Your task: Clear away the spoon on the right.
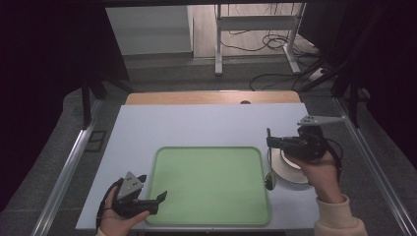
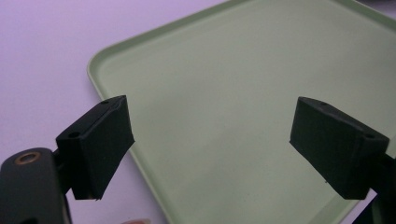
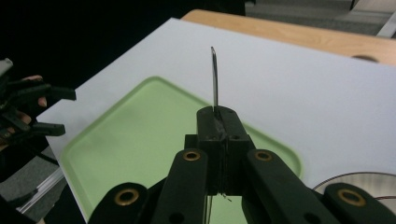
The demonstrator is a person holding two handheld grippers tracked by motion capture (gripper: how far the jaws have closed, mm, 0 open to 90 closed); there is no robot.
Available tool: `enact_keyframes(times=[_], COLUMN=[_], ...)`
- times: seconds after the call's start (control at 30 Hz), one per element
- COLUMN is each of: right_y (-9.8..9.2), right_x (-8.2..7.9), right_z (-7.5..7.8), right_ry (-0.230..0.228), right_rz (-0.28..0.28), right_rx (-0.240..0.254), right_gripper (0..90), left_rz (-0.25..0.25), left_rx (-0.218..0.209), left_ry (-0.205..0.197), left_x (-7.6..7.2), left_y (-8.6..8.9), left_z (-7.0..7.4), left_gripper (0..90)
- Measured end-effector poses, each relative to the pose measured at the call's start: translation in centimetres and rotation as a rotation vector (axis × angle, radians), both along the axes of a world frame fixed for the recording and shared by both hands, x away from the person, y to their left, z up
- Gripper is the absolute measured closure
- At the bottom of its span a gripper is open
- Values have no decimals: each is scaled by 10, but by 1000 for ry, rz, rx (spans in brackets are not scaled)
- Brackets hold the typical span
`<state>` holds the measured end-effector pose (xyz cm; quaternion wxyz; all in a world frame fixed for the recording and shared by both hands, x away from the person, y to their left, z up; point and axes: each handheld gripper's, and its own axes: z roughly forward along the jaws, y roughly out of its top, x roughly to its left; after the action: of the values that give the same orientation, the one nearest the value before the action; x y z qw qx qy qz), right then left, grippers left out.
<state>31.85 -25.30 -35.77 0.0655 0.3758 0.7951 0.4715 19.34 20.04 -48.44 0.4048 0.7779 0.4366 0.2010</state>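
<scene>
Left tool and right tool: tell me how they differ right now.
The left tool stands open with nothing between its jaws, while the right tool is shut on a thin metal utensil. The left tool sits at the green tray's near left corner; the right tool is at the tray's right side, above a white plate. Both are black, two-jawed and hand-held.

place: lab | signs: black curtains (image 1: 44,73); floor cables (image 1: 275,42); metal rails (image 1: 64,172)
</scene>
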Motion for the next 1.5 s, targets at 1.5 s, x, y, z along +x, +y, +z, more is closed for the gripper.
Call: enact_keyframes(times=[1.5], right_y=[43], right_x=[34], right_z=[-121], right_ry=[383], right_rz=[-126], right_rx=[-166], right_gripper=[824], left_rz=[-8], left_rx=[3], left_ry=[6], left_x=[0], left_y=[-1], left_z=[-1], left_gripper=[125])
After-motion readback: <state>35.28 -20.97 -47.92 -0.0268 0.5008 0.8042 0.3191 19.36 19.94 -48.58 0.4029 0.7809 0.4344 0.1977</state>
